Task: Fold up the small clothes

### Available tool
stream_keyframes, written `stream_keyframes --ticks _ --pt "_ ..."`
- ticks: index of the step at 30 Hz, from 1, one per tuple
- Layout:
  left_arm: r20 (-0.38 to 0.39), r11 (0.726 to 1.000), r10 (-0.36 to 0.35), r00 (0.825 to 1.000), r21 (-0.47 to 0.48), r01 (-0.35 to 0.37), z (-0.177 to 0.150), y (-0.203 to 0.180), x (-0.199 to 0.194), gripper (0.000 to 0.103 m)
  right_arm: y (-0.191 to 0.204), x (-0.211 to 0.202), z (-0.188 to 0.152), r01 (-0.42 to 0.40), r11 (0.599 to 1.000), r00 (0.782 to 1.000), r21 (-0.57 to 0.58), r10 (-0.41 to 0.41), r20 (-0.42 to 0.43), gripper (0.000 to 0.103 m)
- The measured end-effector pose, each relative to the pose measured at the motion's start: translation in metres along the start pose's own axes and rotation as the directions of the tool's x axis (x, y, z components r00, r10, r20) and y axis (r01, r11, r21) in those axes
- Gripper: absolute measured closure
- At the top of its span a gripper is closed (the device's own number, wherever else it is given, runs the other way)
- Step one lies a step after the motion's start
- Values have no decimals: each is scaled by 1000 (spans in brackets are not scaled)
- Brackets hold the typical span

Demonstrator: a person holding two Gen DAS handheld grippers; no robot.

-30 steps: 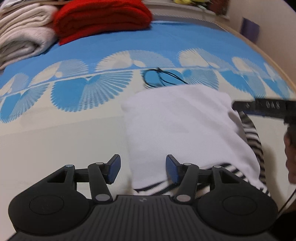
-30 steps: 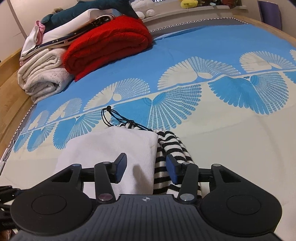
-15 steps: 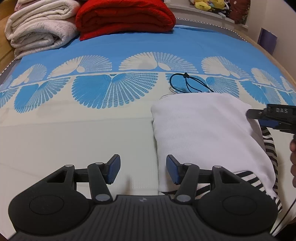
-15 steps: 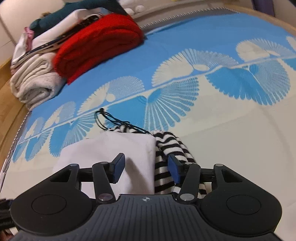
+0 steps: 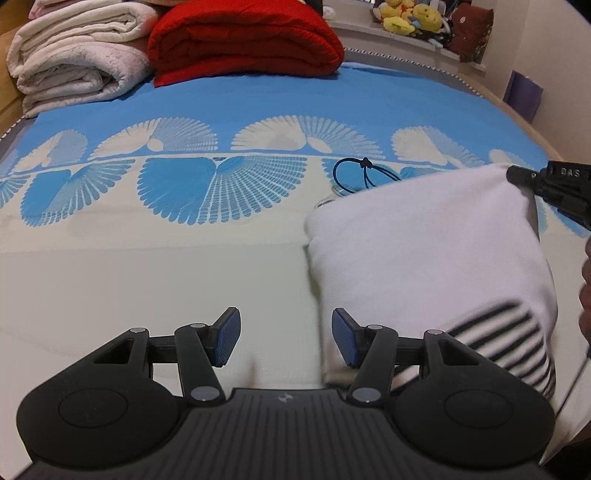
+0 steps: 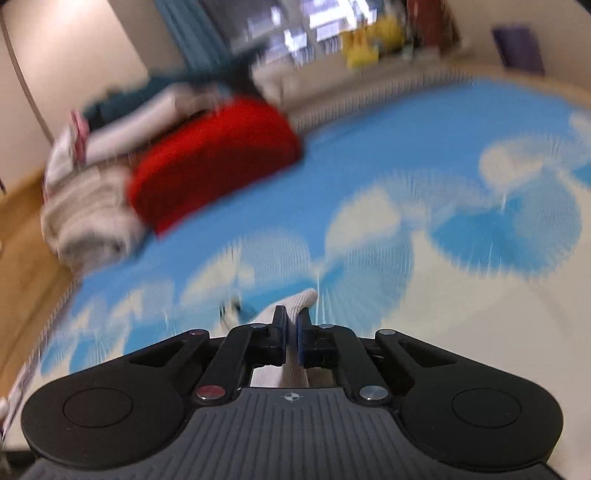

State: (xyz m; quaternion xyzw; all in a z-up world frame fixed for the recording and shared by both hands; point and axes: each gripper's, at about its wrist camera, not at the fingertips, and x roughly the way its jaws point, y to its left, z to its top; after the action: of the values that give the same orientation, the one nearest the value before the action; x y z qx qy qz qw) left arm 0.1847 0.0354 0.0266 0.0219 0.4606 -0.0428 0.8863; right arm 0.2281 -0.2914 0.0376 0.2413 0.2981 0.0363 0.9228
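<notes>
A small white garment (image 5: pixel 428 251) with a black-and-white striped part (image 5: pixel 517 343) lies on the blue and cream bed cover. My left gripper (image 5: pixel 284 341) is open and empty, low over the cover just left of the garment's near edge. My right gripper (image 6: pixel 291 332) is shut on a corner of the white garment (image 6: pixel 301 301) and lifts it; it also shows at the right edge of the left wrist view (image 5: pixel 550 184), holding the garment's far right corner up. The right wrist view is blurred by motion.
A black cord loop (image 5: pixel 356 175) lies on the cover behind the garment. A folded red blanket (image 5: pixel 240 37) and cream towels (image 5: pixel 74 59) are stacked at the back. Plush toys (image 5: pixel 410 16) sit on a far shelf. A wooden bed edge (image 6: pixel 26 236) runs along the left.
My right gripper has shut on the white garment's corner and raised it, turning upward fast. My left gripper has moved left off the garment and stays open.
</notes>
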Motion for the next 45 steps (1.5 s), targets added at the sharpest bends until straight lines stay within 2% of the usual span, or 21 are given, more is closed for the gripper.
stream_keyframes --ticks 3,6,8,12,16,19,21,23,24,25,26,30,33,34,35,36,37,38,40,43,45 --pt "15 999 -52 999 8 52 -1 -4 -5 43 -13 10 3 109 994 994 -4 -109 -8 99" --pt "28 991 -129 991 26 128 -3 -10 -10 43 -22 40 -9 139 990 976 -33 -143 -163 98" --pt "27 985 -164 986 53 162 -4 -16 -12 43 -13 52 -20 141 983 957 -118 -166 -238 96" --pt "15 982 -166 986 93 164 -9 -23 -12 43 4 42 -19 210 952 949 -225 -253 -188 76" --pt "12 982 -173 985 75 172 -10 -20 -13 43 10 -4 -13 141 967 975 -214 -172 -137 75" --pt "-22 980 -184 983 76 185 -12 -19 -8 43 25 -36 -26 -8 956 982 -294 -48 -182 75" --pt "-118 980 -152 981 115 165 -19 -25 7 36 35 -49 -41 -112 936 964 -333 21 -267 75" --pt "-205 976 -73 976 185 112 -30 -32 23 34 38 -48 -60 -152 923 929 -352 12 -370 75" --pt "-201 973 -52 978 209 94 -31 -33 23 32 34 -37 -77 -166 912 888 -375 -26 -459 77" --pt "-187 974 -71 980 201 108 -29 -32 20 31 30 -29 -89 -144 897 861 -418 -94 -500 77" --pt "-177 977 -96 980 169 127 -27 -28 16 31 24 -23 -98 -108 879 849 -464 -161 -503 76" --pt "-129 984 -161 978 51 169 -25 -7 0 32 18 -44 -82 -47 930 881 -366 -134 -454 75" --pt "-181 982 -176 968 41 186 -29 0 6 32 17 -60 -78 -61 943 893 -328 -96 -441 75" --pt "-239 983 -155 959 64 175 -34 -3 14 32 16 -57 -83 -63 937 875 -344 -114 -471 75" --pt "-292 983 -129 948 92 162 -39 -7 21 31 13 -49 -91 -51 927 843 -370 -159 -515 75" --pt "-337 980 -91 937 136 144 -46 -11 27 28 5 -39 -105 -29 913 783 -407 -233 -577 75" --pt "-345 976 -63 936 173 129 -50 -14 28 27 -1 -34 -113 -2 901 741 -434 -289 -605 74" --pt "-336 975 -53 940 187 122 -50 -15 27 27 -6 -33 -114 11 898 728 -439 -308 -612 71" --pt "-319 979 -63 946 167 121 -46 -13 23 27 -9 -36 -102 15 919 752 -393 -270 -601 70" --pt "-225 984 -146 963 66 165 -30 -5 8 29 -12 -47 -78 19 942 828 -334 -202 -524 66" --pt "-149 977 -214 965 -44 210 -19 4 3 24 -19 -52 -65 34 967 874 -252 -151 -462 43"
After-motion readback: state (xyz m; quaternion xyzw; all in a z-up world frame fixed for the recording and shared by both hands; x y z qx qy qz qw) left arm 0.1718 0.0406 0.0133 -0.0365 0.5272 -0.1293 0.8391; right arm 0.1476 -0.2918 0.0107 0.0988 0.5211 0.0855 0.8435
